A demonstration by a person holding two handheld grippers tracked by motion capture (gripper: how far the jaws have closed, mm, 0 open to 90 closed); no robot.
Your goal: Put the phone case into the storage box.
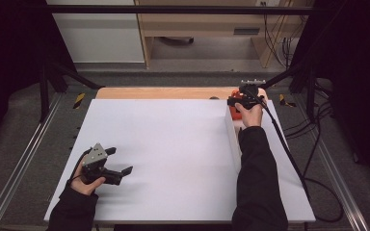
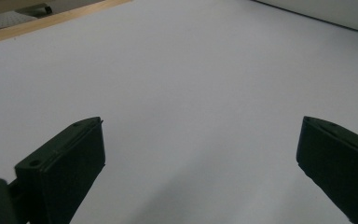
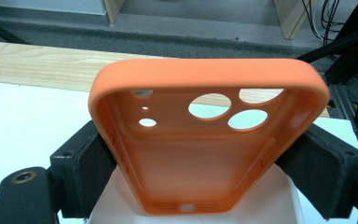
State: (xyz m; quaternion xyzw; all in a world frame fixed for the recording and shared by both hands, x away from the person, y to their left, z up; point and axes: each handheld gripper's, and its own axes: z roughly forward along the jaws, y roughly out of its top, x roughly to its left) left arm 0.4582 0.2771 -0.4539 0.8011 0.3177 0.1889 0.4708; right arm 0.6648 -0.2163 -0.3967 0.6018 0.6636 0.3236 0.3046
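The right tool (image 3: 200, 163) pinches an orange phone case (image 3: 205, 140) by its two long sides, one dark padded jaw pressed against each edge in the right gripper view. The case stands tilted with its open inside facing the camera, the camera cut-outs near its upper end and the port holes at its lower end, which sits just above a white box (image 3: 289, 200). In the high view the right tool (image 1: 238, 102) and the case (image 1: 236, 109) are at the far right part of the worktop (image 1: 164, 144), close to its back edge, where a strip of bare wood (image 1: 154, 93) shows beyond the white sheet. The case there is a small orange patch, mostly hidden by the hand (image 1: 253, 113) and the tool. The white box (image 1: 232, 139) runs as a long narrow form from under that hand toward the near side. The left tool (image 1: 118, 161) rests low over the near left part of the worktop, well apart from the case, held in the left hand (image 1: 84, 180). In the left gripper view its jaws stand wide apart with nothing between them but plain white surface, so the left tool (image 2: 200, 154) is spread and grips nothing.
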